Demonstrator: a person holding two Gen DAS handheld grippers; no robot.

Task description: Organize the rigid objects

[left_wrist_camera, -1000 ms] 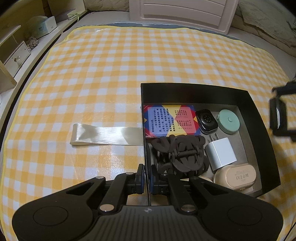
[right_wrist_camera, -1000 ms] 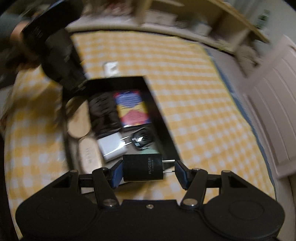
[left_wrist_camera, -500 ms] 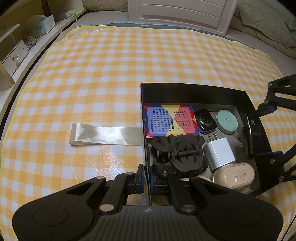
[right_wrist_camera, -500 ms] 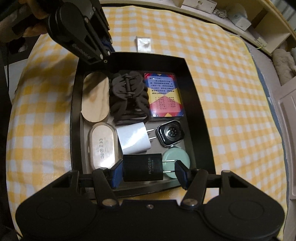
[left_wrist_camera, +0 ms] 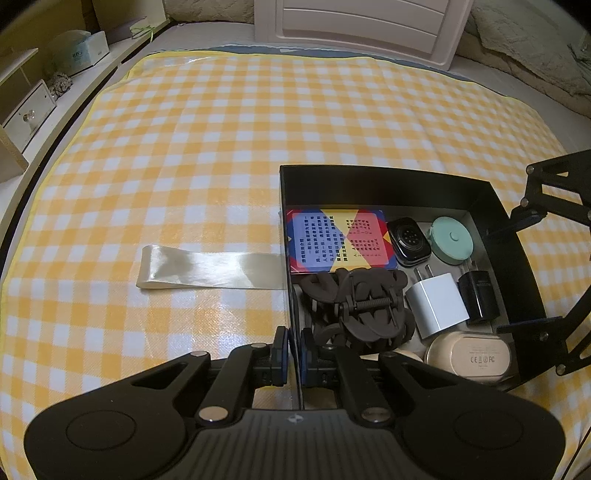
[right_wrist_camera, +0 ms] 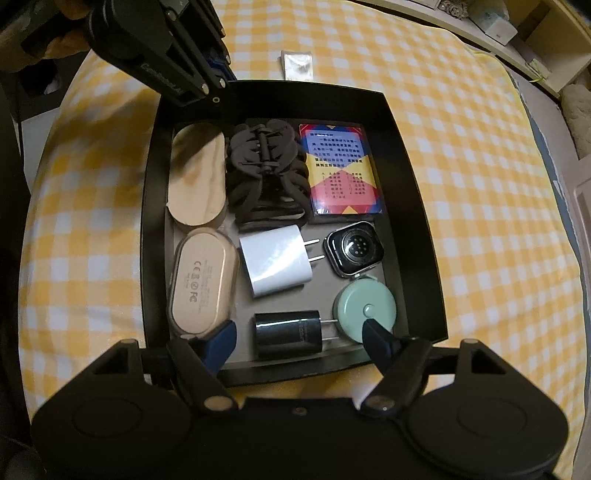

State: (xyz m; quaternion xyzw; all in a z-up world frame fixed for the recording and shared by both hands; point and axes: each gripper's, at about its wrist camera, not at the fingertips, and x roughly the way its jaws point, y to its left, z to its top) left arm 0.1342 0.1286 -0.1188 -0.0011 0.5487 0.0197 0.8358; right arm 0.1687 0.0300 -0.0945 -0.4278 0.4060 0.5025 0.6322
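Note:
A black tray [left_wrist_camera: 384, 181] [right_wrist_camera: 413, 206] on the yellow checked cloth holds several objects. A black charger [right_wrist_camera: 288, 334] [left_wrist_camera: 478, 295] lies on the tray floor beside the mint round case [right_wrist_camera: 364, 306] and the white charger [right_wrist_camera: 275, 262]. My right gripper [right_wrist_camera: 299, 338] is open, its fingers either side of the black charger without touching it. My left gripper [left_wrist_camera: 293, 349] is shut on the tray's near wall. The tray also holds a dark hair claw [right_wrist_camera: 266, 173], a card box [right_wrist_camera: 341, 173], a watch body [right_wrist_camera: 354, 249], a beige case [right_wrist_camera: 201, 280] and a wooden oval [right_wrist_camera: 197, 181].
A strip of clear shiny ribbon [left_wrist_camera: 210, 267] lies on the cloth left of the tray. A white cabinet [left_wrist_camera: 362, 26] stands beyond the cloth. Shelves with a tissue box [left_wrist_camera: 79, 55] run along the left.
My right gripper came over the tray, lowered the black charger to the floor by the mint case and opened, letting it go. My left gripper stayed clamped on the tray wall.

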